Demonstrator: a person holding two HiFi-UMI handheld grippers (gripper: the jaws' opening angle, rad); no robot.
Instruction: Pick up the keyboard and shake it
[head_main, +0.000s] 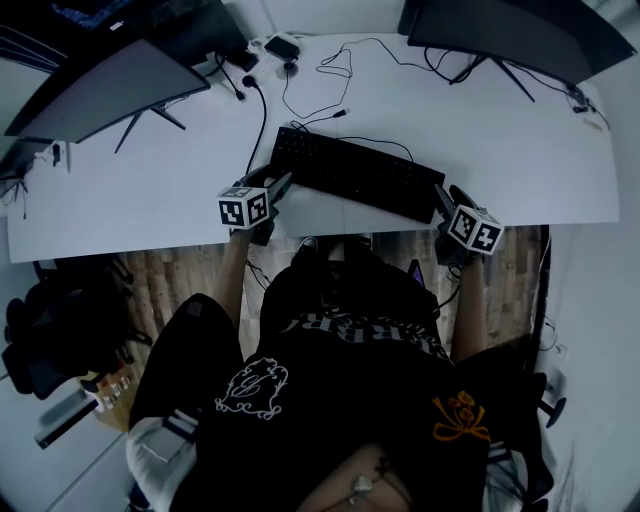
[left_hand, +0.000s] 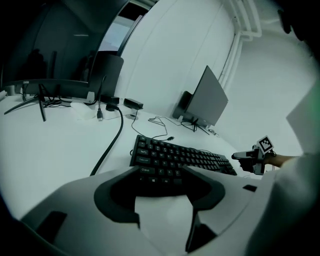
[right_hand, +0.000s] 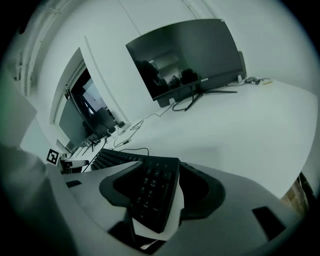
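A black keyboard (head_main: 355, 175) lies slanted on the white desk (head_main: 150, 190), near its front edge. My left gripper (head_main: 280, 188) is at the keyboard's left end. In the left gripper view, the jaws of the left gripper (left_hand: 160, 175) stand apart with the near corner of the keyboard (left_hand: 180, 156) between them. My right gripper (head_main: 442, 200) is at the right end. In the right gripper view, the end of the keyboard (right_hand: 150, 192) lies inside the spread jaws of the right gripper (right_hand: 159, 171), with a dark gap on one side. Neither pair of pads visibly presses on it.
Two dark monitors stand at the back, the left monitor (head_main: 100, 85) and the right monitor (head_main: 520, 30). Loose cables (head_main: 330, 75) and small devices (head_main: 280, 45) lie behind the keyboard. The desk's front edge runs just below both grippers, with the person's body beneath.
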